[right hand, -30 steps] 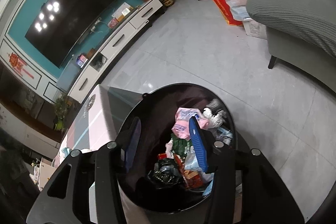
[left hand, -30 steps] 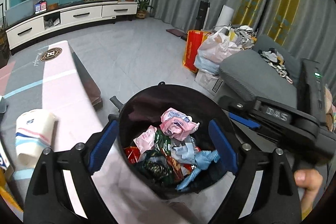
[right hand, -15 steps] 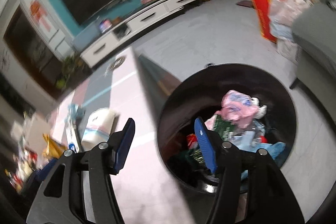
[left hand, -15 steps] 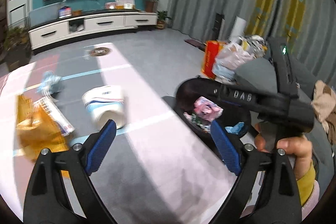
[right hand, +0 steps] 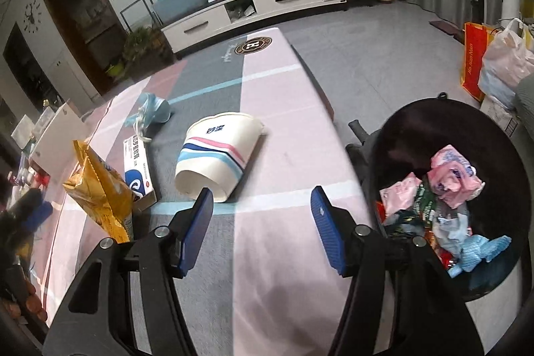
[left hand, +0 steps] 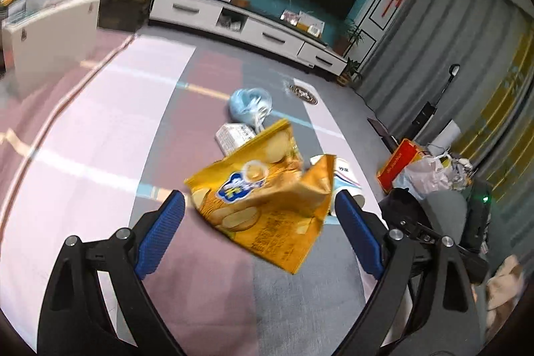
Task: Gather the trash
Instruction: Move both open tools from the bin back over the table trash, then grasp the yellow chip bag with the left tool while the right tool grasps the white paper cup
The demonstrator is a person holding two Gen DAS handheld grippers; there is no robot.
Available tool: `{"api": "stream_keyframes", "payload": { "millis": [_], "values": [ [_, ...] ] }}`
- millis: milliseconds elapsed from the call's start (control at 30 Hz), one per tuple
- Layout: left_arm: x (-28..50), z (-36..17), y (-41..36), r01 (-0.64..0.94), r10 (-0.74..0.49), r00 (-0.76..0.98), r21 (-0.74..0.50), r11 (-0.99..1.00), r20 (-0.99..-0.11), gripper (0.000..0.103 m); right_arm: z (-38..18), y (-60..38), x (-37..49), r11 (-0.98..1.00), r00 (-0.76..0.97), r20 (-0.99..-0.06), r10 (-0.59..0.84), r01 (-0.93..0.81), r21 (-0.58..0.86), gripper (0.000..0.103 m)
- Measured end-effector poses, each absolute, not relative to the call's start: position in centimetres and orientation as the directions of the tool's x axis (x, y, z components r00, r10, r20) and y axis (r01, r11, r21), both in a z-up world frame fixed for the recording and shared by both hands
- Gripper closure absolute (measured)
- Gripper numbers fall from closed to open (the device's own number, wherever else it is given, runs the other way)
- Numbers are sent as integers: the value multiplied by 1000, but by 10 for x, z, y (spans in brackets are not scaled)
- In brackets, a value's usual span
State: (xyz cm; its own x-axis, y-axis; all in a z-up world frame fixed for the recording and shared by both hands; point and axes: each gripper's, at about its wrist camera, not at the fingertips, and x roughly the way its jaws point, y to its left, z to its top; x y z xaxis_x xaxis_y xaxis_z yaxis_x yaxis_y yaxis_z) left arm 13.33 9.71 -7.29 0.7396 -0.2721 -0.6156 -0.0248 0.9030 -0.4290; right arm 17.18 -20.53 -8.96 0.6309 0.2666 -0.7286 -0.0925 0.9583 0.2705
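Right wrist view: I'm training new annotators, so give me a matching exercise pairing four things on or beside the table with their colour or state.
Things:
1. paper cup
2. chip bag
3. trash bin
4. face mask

Descriptions:
A. light blue, crumpled, farthest back on the table
B. black, holds wrappers, beside the table edge
C. white with pink and blue stripes, lying on its side
D. yellow, crumpled, at the left

Pairs: 1-C, 2-D, 3-B, 4-A

Paper cup half-hidden behind chip bag (blurred)
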Motion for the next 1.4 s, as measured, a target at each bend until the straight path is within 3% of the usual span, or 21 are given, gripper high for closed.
{"api": "stream_keyframes", "payload": {
  "millis": [467, 800, 967, 1100, 1200, 1233, 1400],
  "values": [
    [150, -79, 97, -101, -287, 738, -521, 848, -610, 12, -87, -180, 187, 925, 652, -683, 329, -76, 373, 43],
    [185, -81, 51, -180, -142, 688, -357, 916, -712, 12, -80, -203, 183, 899, 665, -657, 354, -48, 436, 38],
    [183, -94, 53, -219, -98, 676, -326, 920, -730, 30, -79, -213, 183, 881, 666, -646, 373, -35, 472, 38],
    [175, -91, 58, -185, -123, 693, -340, 922, -710, 55, -79, -210, 182, 889, 665, -651, 366, -44, 455, 38],
    [171, -92, 60, -139, -162, 700, -355, 924, -696, 60, -82, -206, 183, 892, 659, -658, 364, -45, 450, 38],
    [169, -93, 61, -127, -175, 701, -362, 923, -691, 66, -82, -204, 184, 894, 656, -661, 364, -46, 446, 38],
    [150, -78, 67, -27, -236, 754, -388, 921, -612, 68, -87, -194, 186, 906, 641, -680, 355, -59, 418, 38]
  ]
}}
